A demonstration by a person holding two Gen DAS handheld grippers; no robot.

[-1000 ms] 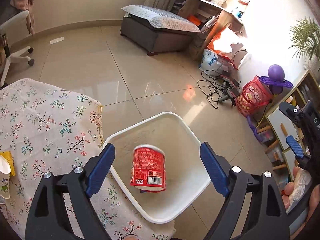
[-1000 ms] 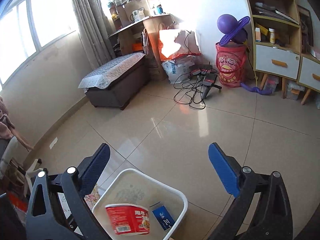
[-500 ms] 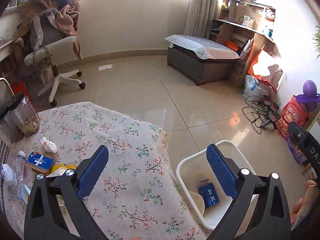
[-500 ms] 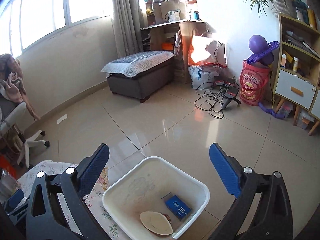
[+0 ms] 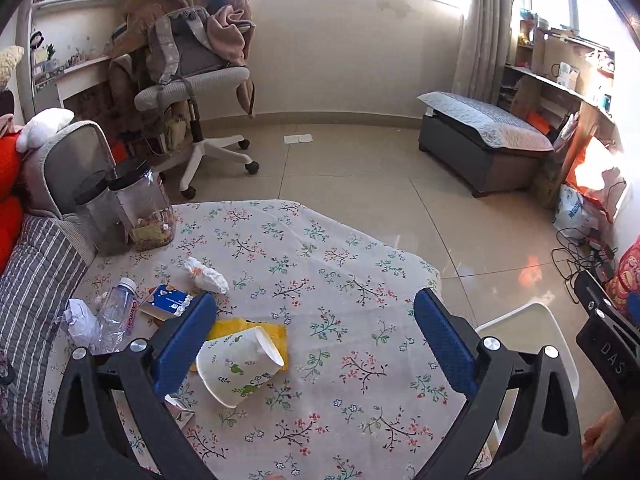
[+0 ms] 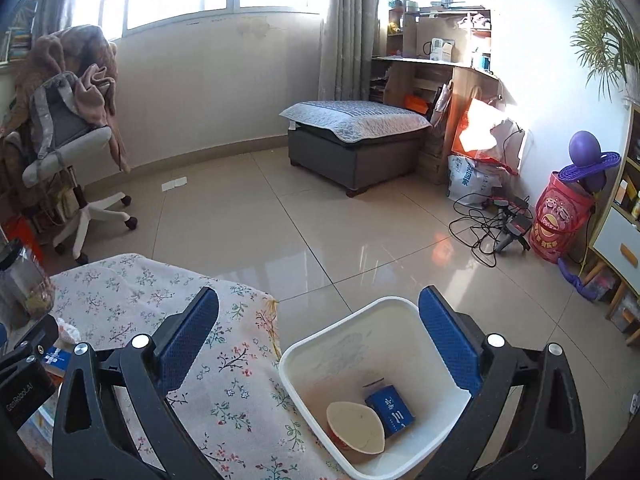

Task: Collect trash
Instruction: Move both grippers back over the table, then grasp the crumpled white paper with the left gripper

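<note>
On the floral-cloth surface (image 5: 340, 280), trash clusters toward 9 o'clock: a crumpled white tissue (image 5: 80, 318), a clear plastic bottle (image 5: 118, 308), a blue carton (image 5: 170, 304), all apparently awaiting pickup. The left gripper (image 5: 314, 340) hovers with jaws wide apart and empty; the tipped white paper cup (image 5: 238, 368) lies just inside its left jaw. At 3 o'clock, the right gripper (image 6: 318, 340), equally spread and empty, hangs over the white plastic bin (image 6: 344, 348), which holds a red noodle cup (image 6: 354, 426) and a blue box (image 6: 390, 410).
</note>
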